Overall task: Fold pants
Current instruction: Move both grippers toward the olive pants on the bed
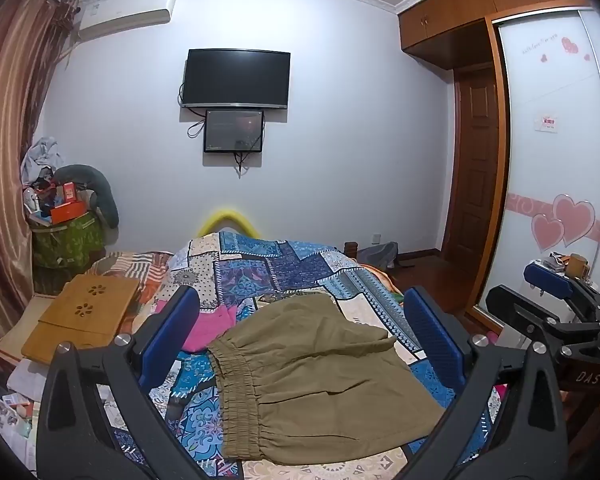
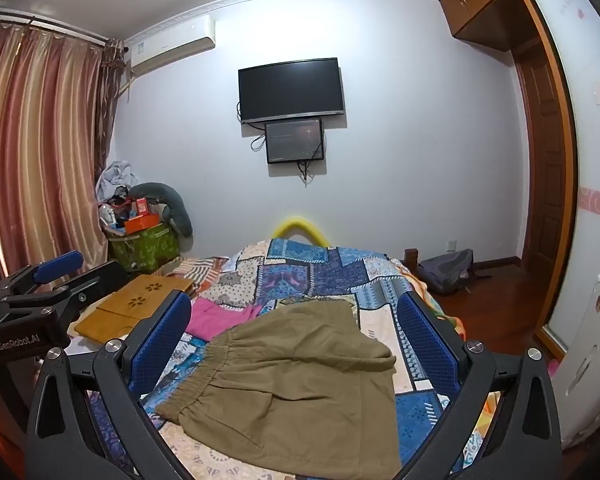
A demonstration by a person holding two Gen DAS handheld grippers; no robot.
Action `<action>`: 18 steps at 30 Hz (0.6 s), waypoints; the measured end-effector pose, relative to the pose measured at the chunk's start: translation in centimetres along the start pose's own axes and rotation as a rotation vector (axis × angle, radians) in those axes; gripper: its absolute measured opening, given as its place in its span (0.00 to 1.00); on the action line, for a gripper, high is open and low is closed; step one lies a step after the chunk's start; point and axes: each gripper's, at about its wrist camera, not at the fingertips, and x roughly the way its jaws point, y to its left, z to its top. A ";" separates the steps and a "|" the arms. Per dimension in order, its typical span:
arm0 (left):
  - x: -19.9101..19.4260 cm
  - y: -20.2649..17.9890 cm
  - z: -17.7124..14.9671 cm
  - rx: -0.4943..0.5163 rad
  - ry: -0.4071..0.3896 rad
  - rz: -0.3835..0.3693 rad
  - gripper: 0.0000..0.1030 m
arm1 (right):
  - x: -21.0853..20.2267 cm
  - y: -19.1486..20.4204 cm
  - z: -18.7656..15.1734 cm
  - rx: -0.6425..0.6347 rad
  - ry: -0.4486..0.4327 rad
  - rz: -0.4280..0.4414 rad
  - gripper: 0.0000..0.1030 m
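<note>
Khaki pants (image 1: 312, 380) lie on a blue patchwork bedspread (image 1: 268, 268), doubled over, with the gathered elastic waistband on the left. They also show in the right wrist view (image 2: 296, 384). My left gripper (image 1: 300, 328) hovers above them, open and empty, blue pads wide apart. My right gripper (image 2: 294, 328) hovers above them too, open and empty. Each gripper shows at the edge of the other's view, the right one (image 1: 552, 292) and the left one (image 2: 56, 276).
A pink garment (image 1: 212, 328) lies left of the pants. A wooden lap tray (image 1: 80, 316) rests on the bed's left side. A cluttered green basket (image 1: 66, 236) stands by the curtains. A wardrobe (image 1: 560, 160) and wooden floor are to the right.
</note>
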 end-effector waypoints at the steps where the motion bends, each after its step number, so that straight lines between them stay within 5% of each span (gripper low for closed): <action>1: 0.0 0.0 0.0 0.000 0.000 -0.001 1.00 | 0.0 0.0 0.0 0.000 0.000 0.000 0.99; 18: 0.4 -0.3 0.0 0.003 0.006 0.007 1.00 | -0.2 -0.1 0.0 0.005 0.006 0.003 0.99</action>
